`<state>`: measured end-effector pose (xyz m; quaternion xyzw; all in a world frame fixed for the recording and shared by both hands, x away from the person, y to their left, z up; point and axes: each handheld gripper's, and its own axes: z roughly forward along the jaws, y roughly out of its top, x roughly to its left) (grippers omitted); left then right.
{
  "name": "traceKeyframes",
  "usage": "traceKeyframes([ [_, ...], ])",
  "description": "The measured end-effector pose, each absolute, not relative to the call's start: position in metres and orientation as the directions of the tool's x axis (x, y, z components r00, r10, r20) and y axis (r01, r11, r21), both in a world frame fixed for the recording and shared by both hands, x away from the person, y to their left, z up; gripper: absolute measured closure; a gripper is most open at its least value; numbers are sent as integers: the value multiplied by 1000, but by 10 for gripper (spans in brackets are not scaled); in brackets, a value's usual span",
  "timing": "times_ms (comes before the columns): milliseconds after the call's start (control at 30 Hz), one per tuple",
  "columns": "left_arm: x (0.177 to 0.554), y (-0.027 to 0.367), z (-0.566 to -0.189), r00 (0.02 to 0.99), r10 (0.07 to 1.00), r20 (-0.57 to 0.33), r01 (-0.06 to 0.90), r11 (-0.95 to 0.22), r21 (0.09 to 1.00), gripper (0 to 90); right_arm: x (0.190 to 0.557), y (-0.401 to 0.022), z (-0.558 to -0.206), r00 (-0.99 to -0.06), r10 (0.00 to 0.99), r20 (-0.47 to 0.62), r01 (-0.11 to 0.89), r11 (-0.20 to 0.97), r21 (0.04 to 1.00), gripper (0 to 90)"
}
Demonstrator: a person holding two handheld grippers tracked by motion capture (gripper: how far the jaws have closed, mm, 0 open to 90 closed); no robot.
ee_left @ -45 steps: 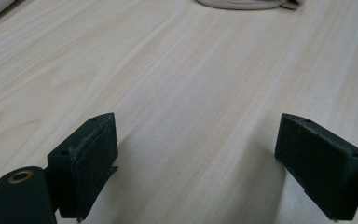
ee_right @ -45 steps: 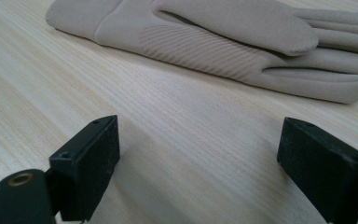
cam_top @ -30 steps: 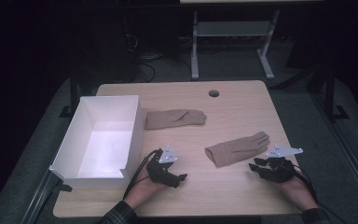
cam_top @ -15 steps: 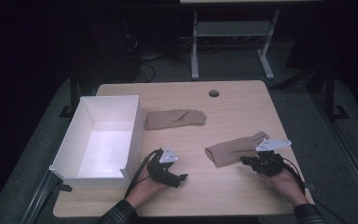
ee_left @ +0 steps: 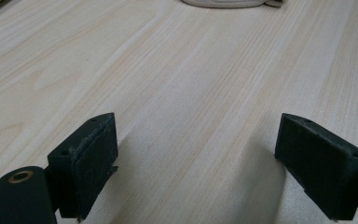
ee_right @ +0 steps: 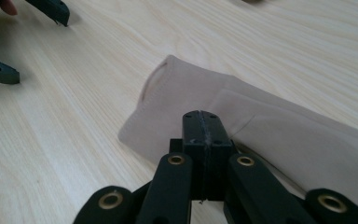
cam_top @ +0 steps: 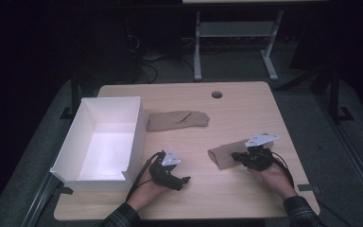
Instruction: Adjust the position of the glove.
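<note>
From the high view, my right gripper [cam_top: 240, 156] sat on the near right part of the desk [cam_top: 246, 104], and its jaws were pinched on a tan glove [cam_top: 223, 156] that lay flat on the wood. The jaws had just been closing, with the glove's cloth between them. My right hand [cam_top: 275, 176] held the gripper from behind, and a grey three-cornered plate rode on top of it. My left gripper [cam_top: 182, 181] rested near the middle front of the desk in my left hand [cam_top: 147, 190]. A second tan glove [cam_top: 177, 120] lay farther back, just beside a white box [cam_top: 82, 177] that stood on the left side of the desk. The two gloves were well apart. From the left gripper view, my left gripper [ee_left: 196, 172] had its two black jaws wide apart, with bare wood between them and nothing held. The edge of the far glove [ee_left: 228, 3] peeked in at the very top. From the right gripper view, my right gripper [ee_right: 202, 126] had its jaws pressed tight together on a fold of the tan glove [ee_right: 279, 126]. The glove's open cuff end pointed to the left there. The jaws of my left gripper [ee_right: 23, 39] showed in the top left corner, standing open over the wood.
</note>
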<state>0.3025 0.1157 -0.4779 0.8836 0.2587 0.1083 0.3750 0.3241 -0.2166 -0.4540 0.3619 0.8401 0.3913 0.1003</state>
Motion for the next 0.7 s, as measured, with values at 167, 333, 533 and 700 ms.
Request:
traceKeyframes([
  [167,302,116,-478,843,538,-3,376,-585,719,123,330,-203,-457,-738,664,119,519,445,730,900],
  [333,302,116,-478,842,540,-2,376,-585,719,123,335,-189,-460,-746,655,120,523,465,714,900],
  [533,302,116,-478,842,540,-1,375,-585,719,123,338,-180,-470,-751,650,115,530,489,693,900],
  [700,302,116,-478,842,540,-1,376,-585,719,123,335,-184,-470,-754,644,130,535,486,691,900],
])
